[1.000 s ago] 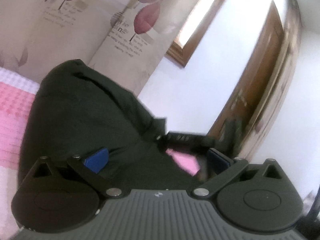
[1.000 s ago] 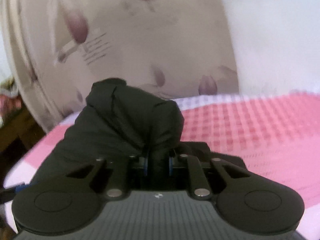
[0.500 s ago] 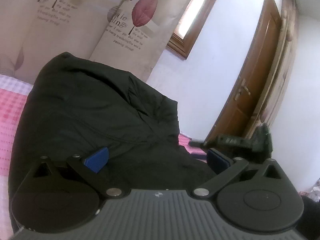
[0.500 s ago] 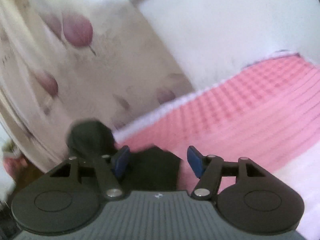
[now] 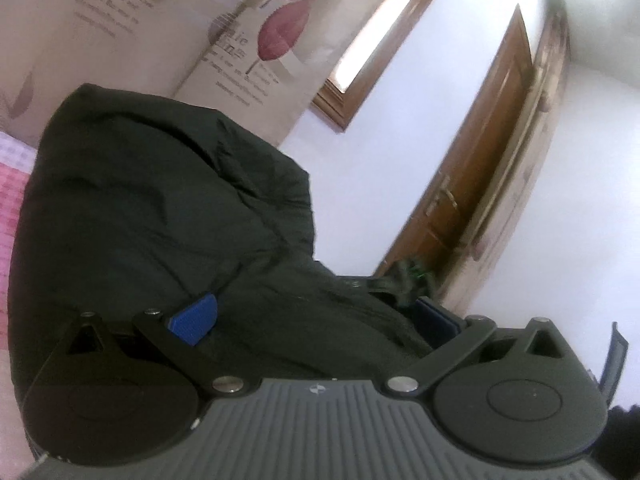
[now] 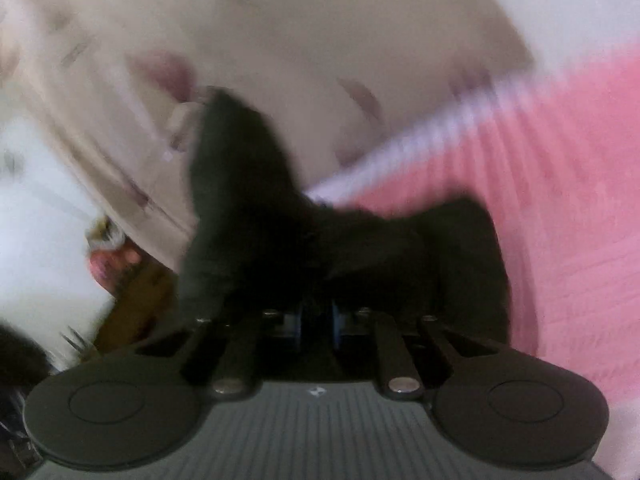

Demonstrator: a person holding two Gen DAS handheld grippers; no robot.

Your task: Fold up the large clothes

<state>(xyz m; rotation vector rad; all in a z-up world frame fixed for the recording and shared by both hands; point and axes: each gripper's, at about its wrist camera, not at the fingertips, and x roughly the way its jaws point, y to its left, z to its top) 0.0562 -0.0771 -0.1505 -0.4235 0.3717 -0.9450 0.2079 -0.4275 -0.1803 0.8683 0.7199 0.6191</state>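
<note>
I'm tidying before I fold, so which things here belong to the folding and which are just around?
For the job: black garment; left gripper, open around it; right gripper, shut on it; pink bedcover.
Just around: curtain; door; window.

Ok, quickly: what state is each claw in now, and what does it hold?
Left claw: open, dark garment between its fingers, not pinched.
Right claw: has just closed, shut on the garment.

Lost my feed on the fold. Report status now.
Left gripper open, dark garment bunched between its pads. Right gripper just closed, shut on a fold of the garment. Garment heaped on pink bedcover, not flat. Nothing in the way.
</note>
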